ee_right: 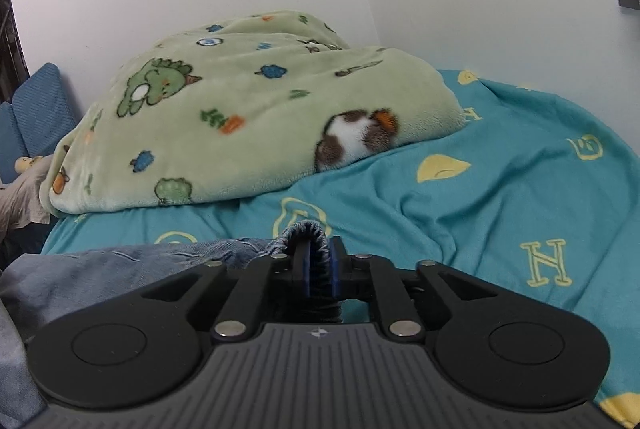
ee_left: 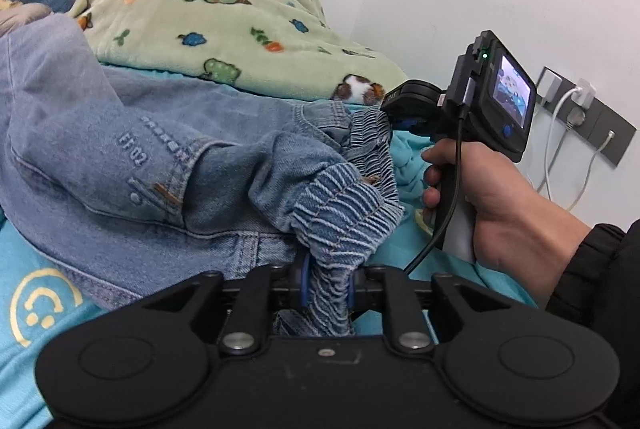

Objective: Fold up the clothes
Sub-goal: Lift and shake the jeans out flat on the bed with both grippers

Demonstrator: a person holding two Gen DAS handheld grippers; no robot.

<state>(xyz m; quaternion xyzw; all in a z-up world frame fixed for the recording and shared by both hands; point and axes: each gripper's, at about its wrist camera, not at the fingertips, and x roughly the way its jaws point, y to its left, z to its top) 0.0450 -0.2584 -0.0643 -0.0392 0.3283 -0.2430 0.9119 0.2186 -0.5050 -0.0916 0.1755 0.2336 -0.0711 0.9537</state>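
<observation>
Bed (ee_right: pixel 500 169) under a teal printed sheet, green fleece blanket (ee_right: pixel 248 117) heaped toward its wall edge, denim jeans (ee_left: pixel 120 165) nearer.

green blanket (ee_right: pixel 248 117), teal sheet (ee_right: pixel 500 197), wall sockets (ee_left: pixel 588 117)

jeans (ee_left: pixel 120 157): faded blue denim | blanket (ee_left: pixel 224 25): pale green, dinosaur print | sheet (ee_right: pixel 500 189): teal, yellow motifs

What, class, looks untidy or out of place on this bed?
The denim jeans lie crumpled, not flat, their elastic waistband bunched between both grippers' jaws. Behind them, the green fleece blanket sits in a loose heap on the teal sheet. Nothing looks damaged or spilled.
</observation>
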